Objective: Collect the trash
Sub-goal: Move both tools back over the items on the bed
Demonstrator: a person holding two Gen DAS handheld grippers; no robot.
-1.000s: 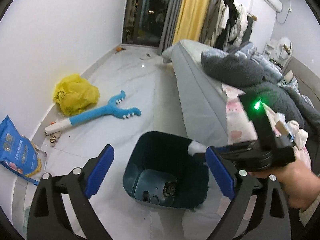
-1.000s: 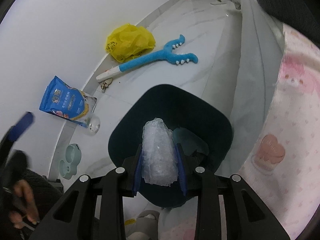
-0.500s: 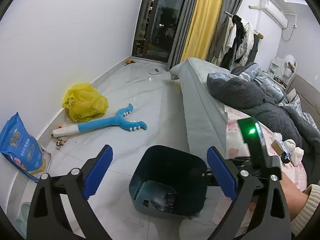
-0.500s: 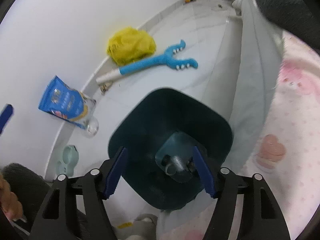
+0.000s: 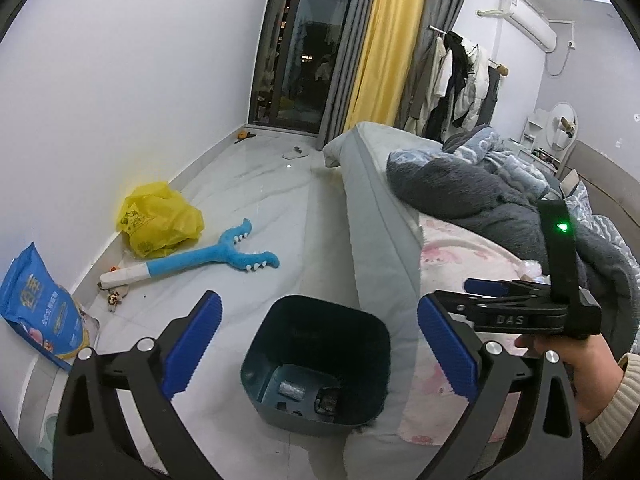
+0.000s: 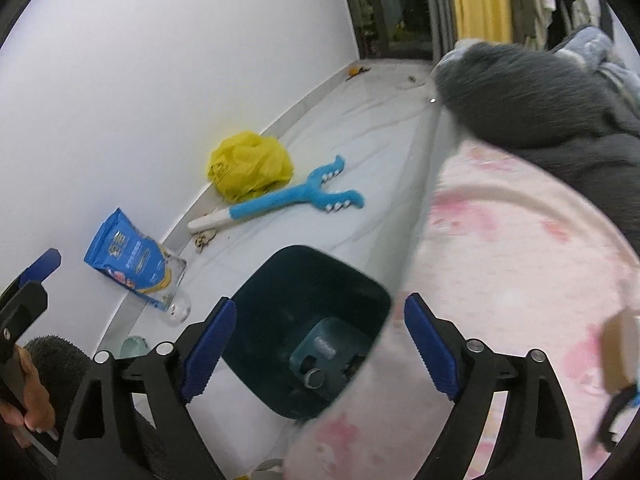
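Note:
A dark teal trash bin [image 5: 352,320] stands on the floor against the bed; it also shows in the right wrist view [image 6: 280,276]. A crumpled clear plastic wad [image 5: 291,389] lies at its bottom among other scraps. My left gripper [image 5: 320,344] is open and empty above the bin. My right gripper [image 6: 320,340] is open and empty, over the bin's edge and the pink bedsheet [image 6: 500,240]. In the left wrist view the right gripper's body [image 5: 532,312] hovers over the bed.
A yellow plastic bag [image 5: 160,220], a blue plush toy [image 5: 208,256] and a blue snack bag [image 5: 36,304] lie on the floor by the wall. Grey blankets [image 5: 480,188] are heaped on the bed. A small box [image 6: 620,348] lies on the sheet.
My right gripper opened and let the plastic wad drop into the bin, then swung right over the bed. My left gripper rose and tilted up.

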